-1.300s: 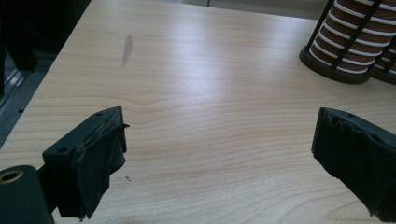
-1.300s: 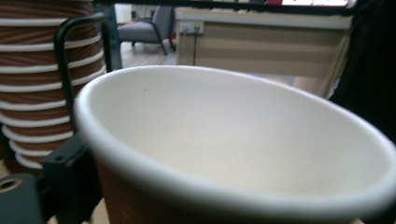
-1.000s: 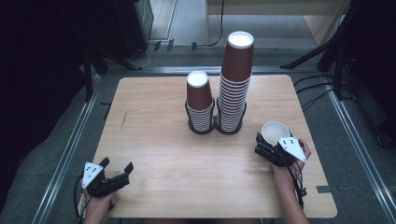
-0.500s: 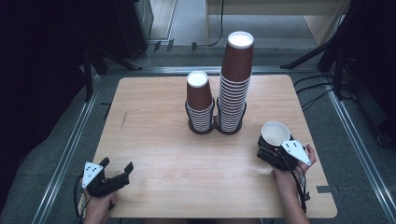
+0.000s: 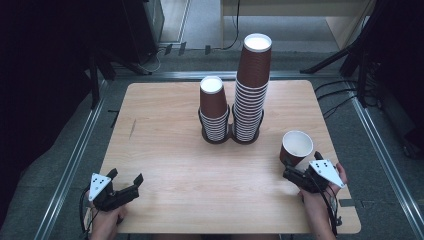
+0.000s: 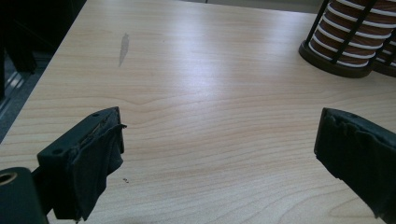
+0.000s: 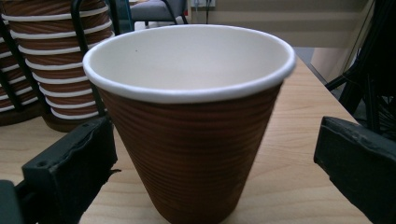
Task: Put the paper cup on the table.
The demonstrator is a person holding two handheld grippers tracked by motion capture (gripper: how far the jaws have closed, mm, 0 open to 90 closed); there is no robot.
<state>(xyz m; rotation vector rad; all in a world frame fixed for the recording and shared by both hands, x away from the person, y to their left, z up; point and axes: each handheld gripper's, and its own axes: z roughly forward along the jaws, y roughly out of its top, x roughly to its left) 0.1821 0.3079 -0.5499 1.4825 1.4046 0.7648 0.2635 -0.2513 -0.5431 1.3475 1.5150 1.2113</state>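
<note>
Right claw (image 5: 291, 171): we see its jaws spread wide, one on either side of the single brown ribbed paper cup with a white rim (image 7: 189, 116), with a clear gap on both sides in the right gripper view; nothing is gripped.
Left claw (image 5: 125, 186): its jaws stand wide apart and empty over bare wood, well away from the cup.
Cup position: upright on the light wooden bench (image 5: 170, 150), directly ahead of the right claw and between its jaws.
Stacks: beyond the right claw and to its left, we see a short stack of brown paper cups (image 5: 214, 110) and a tall stack of brown paper cups (image 5: 250, 90), both in a black wire holder (image 5: 231, 135).
Step in hand: we judge the lone cup is either about to be grasped or has just been set down; we cannot tell which.
Next move: if grasping, we would need the right claw to close gently on the thin wall, below the rim, without crushing or tipping it.
</note>
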